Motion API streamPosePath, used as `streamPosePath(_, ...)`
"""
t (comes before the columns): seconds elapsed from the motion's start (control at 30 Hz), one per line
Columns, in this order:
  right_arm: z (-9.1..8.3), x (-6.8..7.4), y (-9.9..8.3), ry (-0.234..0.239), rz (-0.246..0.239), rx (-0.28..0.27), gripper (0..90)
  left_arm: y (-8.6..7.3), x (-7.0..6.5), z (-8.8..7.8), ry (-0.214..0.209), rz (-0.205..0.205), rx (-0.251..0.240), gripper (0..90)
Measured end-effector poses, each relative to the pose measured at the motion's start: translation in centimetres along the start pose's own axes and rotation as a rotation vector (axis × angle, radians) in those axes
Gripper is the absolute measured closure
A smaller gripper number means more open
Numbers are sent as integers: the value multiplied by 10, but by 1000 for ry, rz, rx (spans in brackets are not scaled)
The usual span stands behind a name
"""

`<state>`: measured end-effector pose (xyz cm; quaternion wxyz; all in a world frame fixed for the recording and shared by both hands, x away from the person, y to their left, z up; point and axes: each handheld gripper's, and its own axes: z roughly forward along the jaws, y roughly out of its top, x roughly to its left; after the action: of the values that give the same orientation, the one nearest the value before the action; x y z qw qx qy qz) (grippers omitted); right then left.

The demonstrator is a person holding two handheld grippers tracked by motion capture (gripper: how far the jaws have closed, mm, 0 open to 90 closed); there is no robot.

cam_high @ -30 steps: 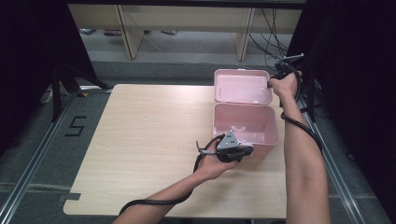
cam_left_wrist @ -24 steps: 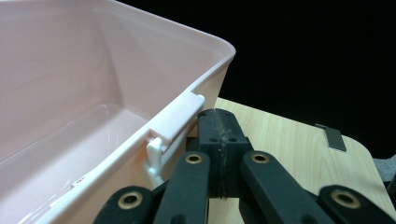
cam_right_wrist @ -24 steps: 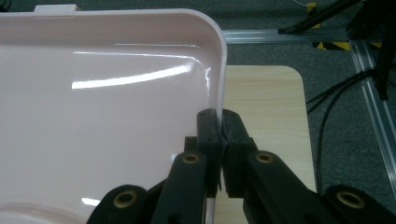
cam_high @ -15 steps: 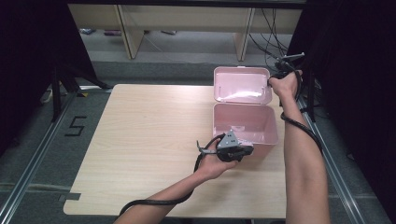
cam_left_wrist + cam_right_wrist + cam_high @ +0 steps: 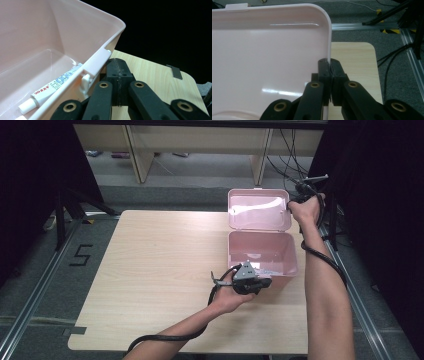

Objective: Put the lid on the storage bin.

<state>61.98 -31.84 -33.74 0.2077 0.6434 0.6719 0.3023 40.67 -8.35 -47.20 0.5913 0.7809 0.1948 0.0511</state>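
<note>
On the right half of my light wooden table (image 5: 150,270) stands the pink plastic box (image 5: 260,252), open, near the table's right edge and closer to the far side than to me. Its lid (image 5: 259,210) is swung up and back, standing behind the tub with its glossy inner face toward the camera in the high view.

My right gripper (image 5: 302,195) is up at the lid's right edge. From the right gripper view, its two black jaws are pressed together on the thin rim of the lid (image 5: 262,62), so I have that edge pinched, with the rim running up between the pads.

My left gripper (image 5: 252,280) sits low at the front wall of the tub, by the near rim. From the left gripper view, its jaws are fully closed, pad against pad, just beside the box's front latch tab (image 5: 96,65); the tips sit right up under that tab, but I can't tell whether they grip any of it.

Inside the tub, a small white tube (image 5: 50,90) with blue and red print lies flat on the floor along the front wall, cap end toward the corner.
</note>
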Motion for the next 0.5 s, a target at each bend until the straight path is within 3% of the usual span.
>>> streamPosePath(0.5, -4, -1, -3, -14, -12, -25, 898, -1, 0, 0, 3, 2, -8, 899)
